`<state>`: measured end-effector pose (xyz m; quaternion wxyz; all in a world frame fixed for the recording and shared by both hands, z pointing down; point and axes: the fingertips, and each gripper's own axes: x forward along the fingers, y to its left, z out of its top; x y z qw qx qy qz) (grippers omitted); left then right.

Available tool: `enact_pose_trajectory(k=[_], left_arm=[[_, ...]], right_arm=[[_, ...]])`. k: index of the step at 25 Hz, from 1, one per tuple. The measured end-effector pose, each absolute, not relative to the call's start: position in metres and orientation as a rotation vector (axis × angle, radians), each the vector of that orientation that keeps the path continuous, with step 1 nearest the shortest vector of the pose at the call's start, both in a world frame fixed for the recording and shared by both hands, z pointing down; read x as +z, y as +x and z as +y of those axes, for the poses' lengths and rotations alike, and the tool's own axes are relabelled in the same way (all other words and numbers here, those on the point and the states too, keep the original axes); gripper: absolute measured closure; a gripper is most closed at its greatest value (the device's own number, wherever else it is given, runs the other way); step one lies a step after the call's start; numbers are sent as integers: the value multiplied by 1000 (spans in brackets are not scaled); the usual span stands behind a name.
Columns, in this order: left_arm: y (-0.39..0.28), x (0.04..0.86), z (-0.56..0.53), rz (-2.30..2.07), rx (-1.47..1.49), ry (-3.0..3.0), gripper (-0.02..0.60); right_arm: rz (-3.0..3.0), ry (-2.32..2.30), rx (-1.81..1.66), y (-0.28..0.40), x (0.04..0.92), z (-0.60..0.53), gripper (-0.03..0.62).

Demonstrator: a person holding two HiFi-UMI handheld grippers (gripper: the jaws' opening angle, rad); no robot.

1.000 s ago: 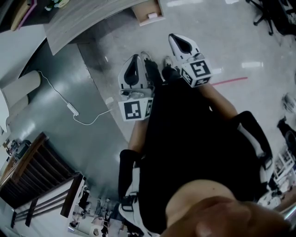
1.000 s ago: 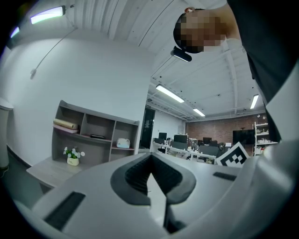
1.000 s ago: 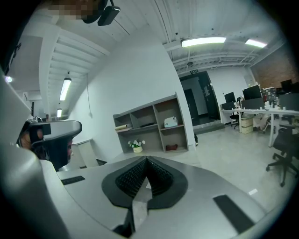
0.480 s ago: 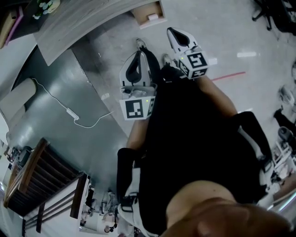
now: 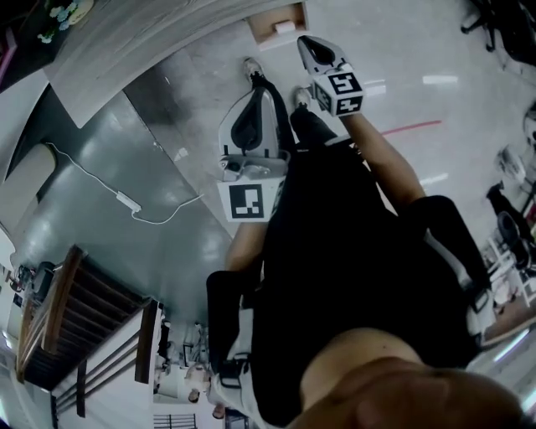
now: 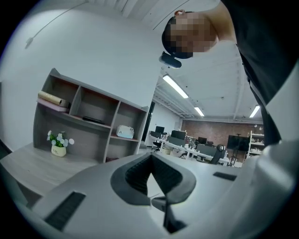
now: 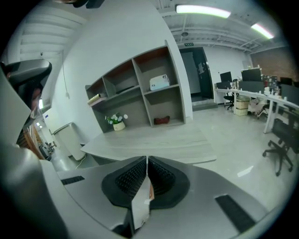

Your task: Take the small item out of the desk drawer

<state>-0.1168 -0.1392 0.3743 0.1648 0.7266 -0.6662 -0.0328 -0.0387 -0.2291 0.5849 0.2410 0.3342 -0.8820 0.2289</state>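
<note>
Pinching a thin white card (image 7: 139, 205) in your right gripper (image 7: 146, 159).
Your left gripper (image 6: 151, 157) has its jaws together, empty.

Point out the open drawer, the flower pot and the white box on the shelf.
open drawer (image 5: 255, 30): head view, on its wooden side wall.
flower pot (image 7: 119, 126): right gripper view, on the pot's front.
white box (image 7: 160, 82): right gripper view, on its front face.

Open grey shelf unit (image 7: 135, 93) against the white wall (image 7: 93, 46) at eleven o'clock, pale wood desk (image 7: 149, 140) before it; glossy floor (image 7: 229, 135) at three, ceiling strip lights (image 7: 203, 10) at one
</note>
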Motion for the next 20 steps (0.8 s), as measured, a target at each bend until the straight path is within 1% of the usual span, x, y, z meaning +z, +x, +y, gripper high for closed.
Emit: enact_pose_trajectory(k=[2,5,7,15,20], left_arm=[[-119,380,-148,-1884,-88,2068,583],[-123,390,-159,-1869,-83,2060,583],[-126,397,-164,-1860,-73,2054,583],[-125,421,-185,-1838,-66,2024,583],[-131,438,-187,-1830,-53,1999,583]], right_arm=[[-2360,901,667,-40,611,-237,581],[-2274,896,695,-38,657,-247,512],[-2224,890,705,-37,685,-250,485],[-2028,827,765,-29,785,-255,433],[-1905,823,796,-27,842,-260,384]])
